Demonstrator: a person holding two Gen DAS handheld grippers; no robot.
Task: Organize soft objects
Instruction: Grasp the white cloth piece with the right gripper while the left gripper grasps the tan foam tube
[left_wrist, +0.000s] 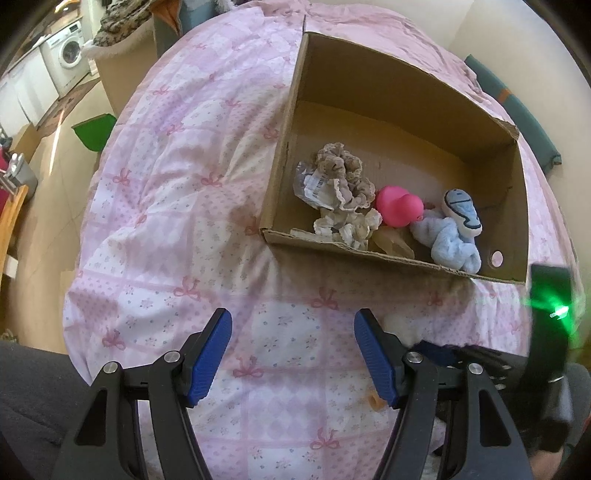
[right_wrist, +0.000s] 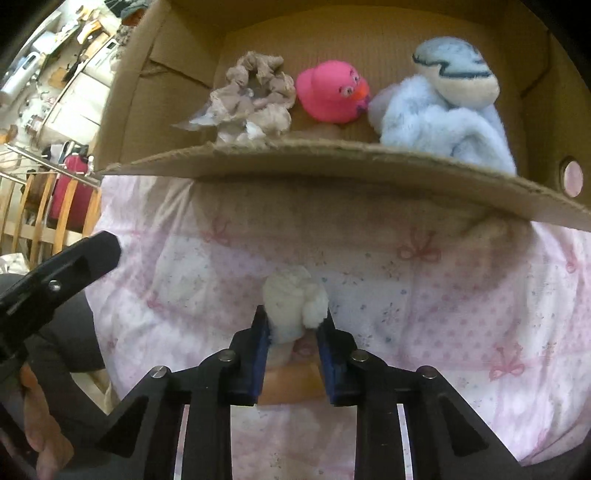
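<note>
A cardboard box (left_wrist: 380, 258) lies on the pink bedspread (left_wrist: 177, 206). Inside are beige scrunchies (left_wrist: 343, 181), a pink rubber duck (left_wrist: 399, 205) and a light-blue plush toy (left_wrist: 454, 236); they also show in the right wrist view: scrunchies (right_wrist: 255, 107), duck (right_wrist: 332, 92), plush (right_wrist: 443, 110). My left gripper (left_wrist: 293, 354) is open and empty above the bedspread, in front of the box. My right gripper (right_wrist: 293, 328) is shut on a white fluffy soft object (right_wrist: 291, 302), held over the bedspread just before the box's near wall (right_wrist: 332, 162).
The bed edge falls off to the left, with floor, a green bin (left_wrist: 92, 129) and a washing machine (left_wrist: 66, 59) beyond. A wooden chair with a red bag (right_wrist: 70, 192) stands at the left. My left gripper's arm (right_wrist: 48, 280) shows in the right wrist view.
</note>
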